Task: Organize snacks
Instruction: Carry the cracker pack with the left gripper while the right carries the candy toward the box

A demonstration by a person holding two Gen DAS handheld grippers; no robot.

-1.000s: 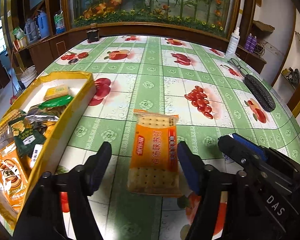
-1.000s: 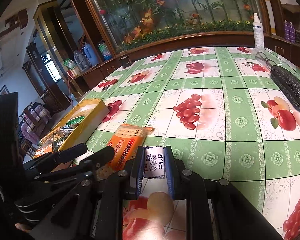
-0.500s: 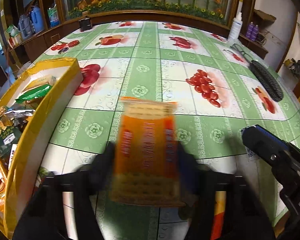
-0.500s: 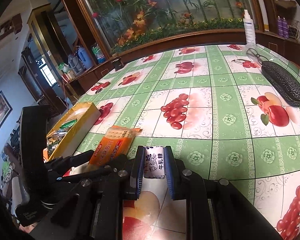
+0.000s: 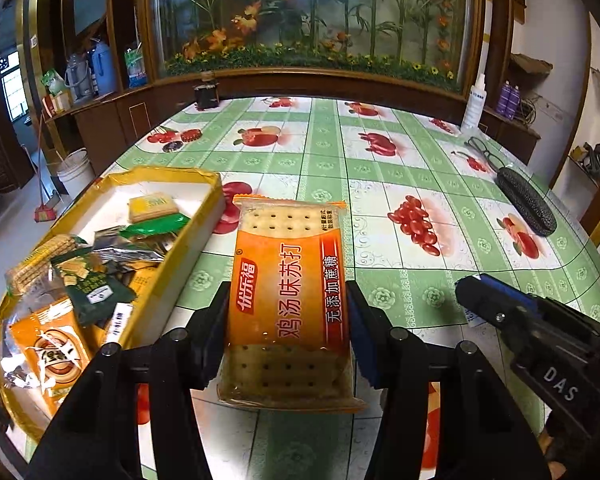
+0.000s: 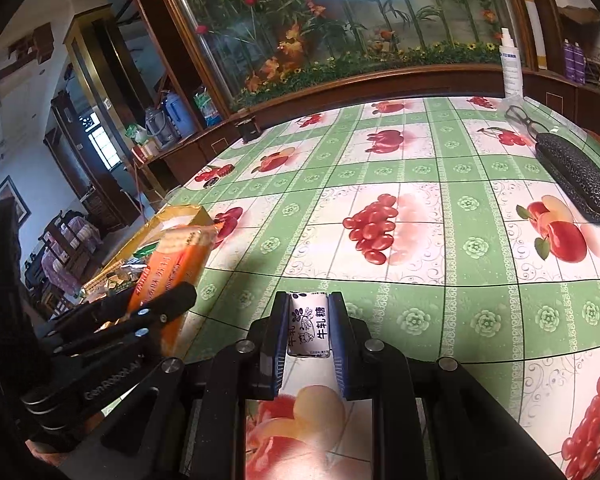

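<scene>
A second ago the orange cracker pack [image 5: 288,308] was lying flat on the worktop [image 5: 380,184] between wide jaws. Now the left gripper [image 5: 286,332] is pinching it by both sides and holding it up off the worktop. The right gripper [image 6: 309,330] is still pinching a small white candy [image 6: 309,328]. Only the left view is showing inside the yellow box [image 5: 172,272], where many snacks are lying. The box is sitting just left of the pack. A black glasses case [image 6: 576,176] is lying far off.
</scene>
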